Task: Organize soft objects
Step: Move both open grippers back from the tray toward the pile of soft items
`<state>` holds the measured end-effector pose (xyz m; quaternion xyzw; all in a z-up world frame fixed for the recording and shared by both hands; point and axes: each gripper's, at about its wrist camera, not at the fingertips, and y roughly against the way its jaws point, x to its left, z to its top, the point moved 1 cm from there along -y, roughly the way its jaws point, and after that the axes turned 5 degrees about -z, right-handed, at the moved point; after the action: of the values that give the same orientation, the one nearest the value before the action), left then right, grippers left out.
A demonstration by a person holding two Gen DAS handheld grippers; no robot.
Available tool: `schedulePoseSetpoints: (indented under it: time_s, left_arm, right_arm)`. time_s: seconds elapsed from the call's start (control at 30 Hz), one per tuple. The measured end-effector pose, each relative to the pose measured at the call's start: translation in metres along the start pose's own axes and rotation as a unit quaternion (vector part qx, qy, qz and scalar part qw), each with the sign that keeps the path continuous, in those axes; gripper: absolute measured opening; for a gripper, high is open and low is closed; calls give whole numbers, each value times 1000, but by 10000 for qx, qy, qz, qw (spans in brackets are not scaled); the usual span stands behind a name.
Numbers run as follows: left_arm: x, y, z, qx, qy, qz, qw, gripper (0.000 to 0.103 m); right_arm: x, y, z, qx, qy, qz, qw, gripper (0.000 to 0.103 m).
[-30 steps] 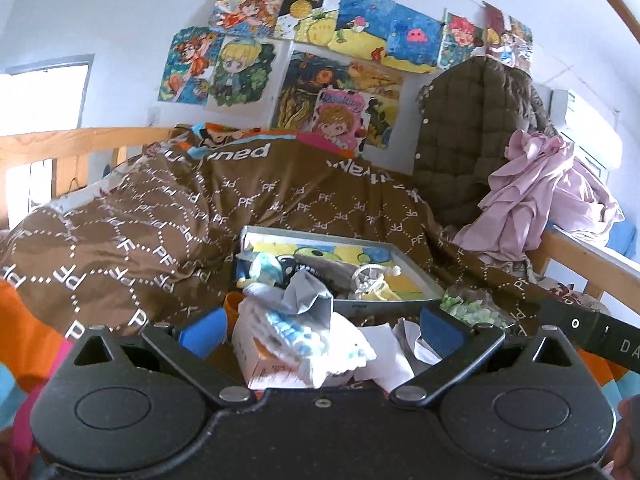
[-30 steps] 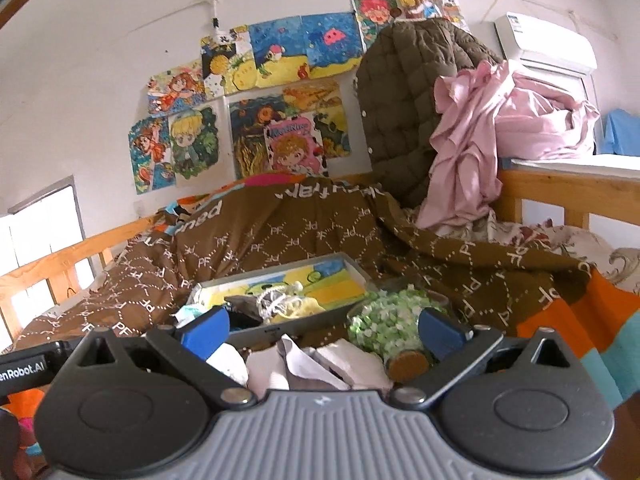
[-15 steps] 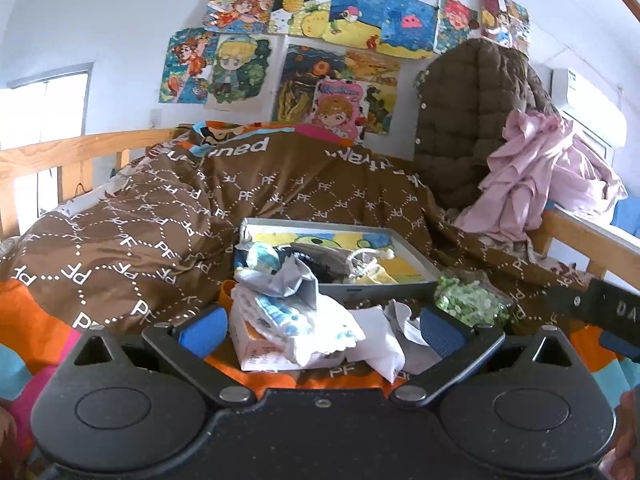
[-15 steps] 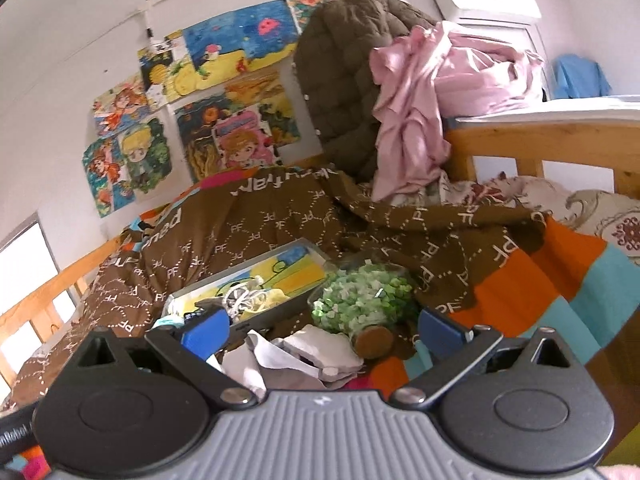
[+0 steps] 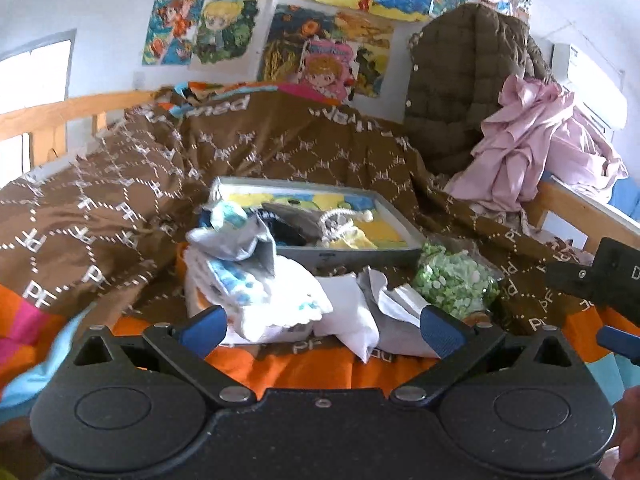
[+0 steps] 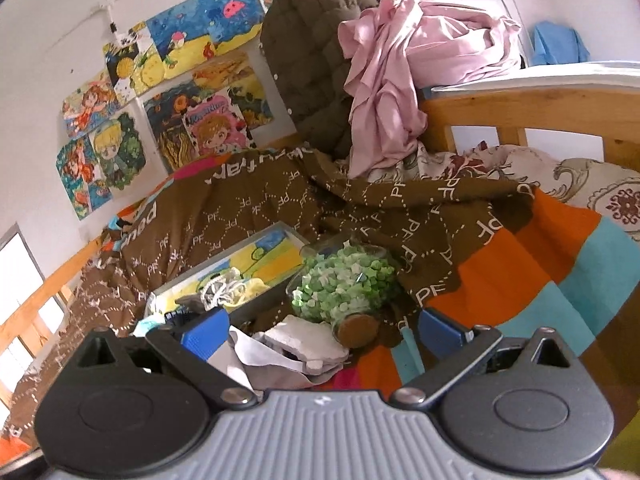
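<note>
Judging progress: the task is judged to be at an early stage, since most soft things are seen lying loose on the bed (image 5: 304,368), outside the tray (image 5: 360,256).
Done so far: a few small items, among them a white cord bundle (image 5: 338,222) and a dark piece, are seen inside the tray at frame centre; whether they were sorted there cannot be told.
Left to do: the tissue pack (image 5: 244,300) at lower centre-left, the white cloth pieces (image 5: 360,312) just right of it, and the bag of green bits (image 5: 456,280) at centre-right are yet to be put away.
Left claw (image 5: 320,322): it is held wide, nothing is gripped, and the tissue pack and cloths are framed between its fingers.
Right claw (image 6: 324,328): it is spread wide and empty; the crumpled cloth (image 6: 296,348) and the green bag (image 6: 344,284) are seen just ahead.
Changed since earlier: the left view is lowered and drawn back, so more orange bedding is shown below the pile; the right view is swung rightward and tilted, and the green bag is brought to its centre.
Unchanged: no object is seen to be moved, and both claws are kept apart.
</note>
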<state>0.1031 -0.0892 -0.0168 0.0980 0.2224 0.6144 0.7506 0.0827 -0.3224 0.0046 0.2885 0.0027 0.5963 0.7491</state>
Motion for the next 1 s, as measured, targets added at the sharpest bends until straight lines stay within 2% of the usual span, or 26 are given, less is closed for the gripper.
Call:
schedulePoseSetpoints:
  time_s: [0.23, 0.33, 0.57, 0.8, 1.0]
  left_arm:
    - [-4, -13, 11, 125, 103, 152, 9998, 102]
    - [-2, -12, 13, 141, -52, 184, 9997, 102]
    - [25, -12, 16, 105, -26, 110, 9999, 102]
    - [48, -25, 20, 115, -211, 12, 9997, 102]
    - [67, -32, 29, 298, -620, -146, 9975, 102]
  right_arm:
    - [4, -2, -2, 72, 127, 0, 9999, 103]
    - [11, -2, -3, 109, 273, -47, 9996, 103]
    - [34, -11, -10, 259, 809, -68, 9964, 103]
    - [53, -29, -18, 327, 1186, 250, 9921, 103]
    - [69, -48, -25, 272, 1529, 803, 9846, 103]
